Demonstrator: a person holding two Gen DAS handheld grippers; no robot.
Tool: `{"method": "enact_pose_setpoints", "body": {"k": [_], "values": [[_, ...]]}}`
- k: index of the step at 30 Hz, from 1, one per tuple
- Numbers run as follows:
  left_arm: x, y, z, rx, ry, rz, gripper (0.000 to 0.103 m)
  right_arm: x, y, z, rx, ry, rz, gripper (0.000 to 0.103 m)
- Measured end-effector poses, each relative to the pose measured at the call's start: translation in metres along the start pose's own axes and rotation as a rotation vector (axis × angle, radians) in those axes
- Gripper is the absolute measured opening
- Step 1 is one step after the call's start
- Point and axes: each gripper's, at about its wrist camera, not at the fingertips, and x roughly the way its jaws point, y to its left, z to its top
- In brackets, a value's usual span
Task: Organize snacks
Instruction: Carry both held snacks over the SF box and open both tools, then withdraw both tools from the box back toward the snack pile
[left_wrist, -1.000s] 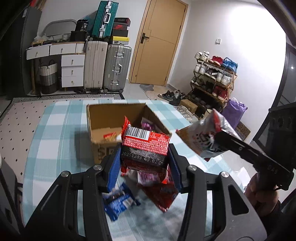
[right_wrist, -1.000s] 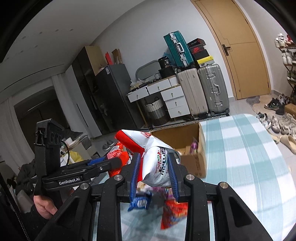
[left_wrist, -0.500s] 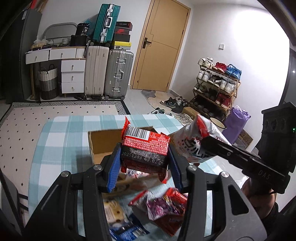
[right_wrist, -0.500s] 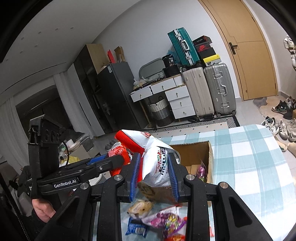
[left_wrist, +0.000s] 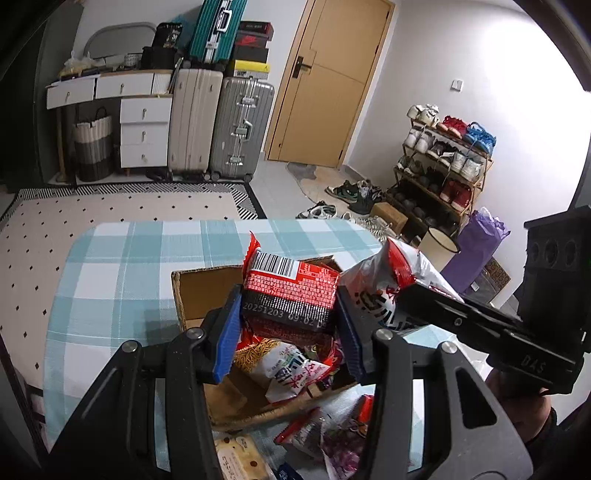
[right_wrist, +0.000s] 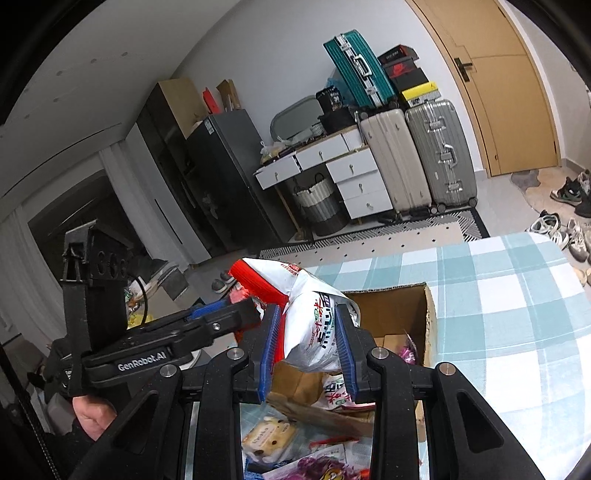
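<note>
A lived-in room with suitcases (left_wrist: 218, 122), a wooden door (left_wrist: 325, 81) and a shoe rack (left_wrist: 443, 162) lies beyond a surface (left_wrist: 122, 266) under a blue-and-white checked cloth. On it, straight ahead of and below both tools, sits an open cardboard box (left_wrist: 192, 291).

The job looks partly done. Several packets already lie in the box, among them a white and orange bag (left_wrist: 280, 365). Loose snacks remain on the cloth on the near side of the box, under the tools: a pale biscuit pack (right_wrist: 267, 437), a purple packet (left_wrist: 340, 443) and others.

The left tool (left_wrist: 288, 314) is clamped on a red packet (left_wrist: 291, 291), its barcode face turned towards the camera. The packet's long axis seems to run away from the tool, its crimped end pointing up and forward over the box.

The right tool (right_wrist: 306, 343) is closed on a white bag with a red top (right_wrist: 291, 306), just right of the left tool. This bag stands roughly upright, red seal up and leaning left, its lower end hanging between the blue pads.

Both packets hang above the box opening, so dropping them in seems the step in hand.
</note>
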Motion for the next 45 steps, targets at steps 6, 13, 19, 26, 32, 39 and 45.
{"method": "enact_pose_setpoints", "body": {"k": [6,13,19,26,32,39,45], "values": [[0.038,0.016,-0.008,-0.017,0.045,-0.021,0.045,0.026,-0.014,-0.005,-0.006,0.052,-0.025,0.03],[0.063,0.028,-0.012,-0.03,0.064,-0.018,0.054,0.045,-0.026,-0.012,-0.005,0.084,-0.049,0.034],[0.06,0.033,-0.017,-0.024,0.055,0.003,0.068,0.039,-0.03,-0.015,-0.017,0.058,-0.078,0.054],[0.035,0.02,-0.025,0.006,0.028,0.037,0.069,0.021,-0.03,-0.011,-0.009,0.017,-0.08,0.054],[0.005,0.003,-0.035,0.016,0.015,0.062,0.072,0.002,-0.018,-0.013,-0.023,-0.004,-0.079,0.054],[-0.03,-0.018,-0.045,0.031,-0.021,0.097,0.082,-0.033,0.0,-0.02,-0.048,-0.055,-0.115,0.072],[-0.062,-0.034,-0.058,0.035,-0.046,0.126,0.088,-0.063,0.014,-0.028,-0.063,-0.088,-0.123,0.077]]}}
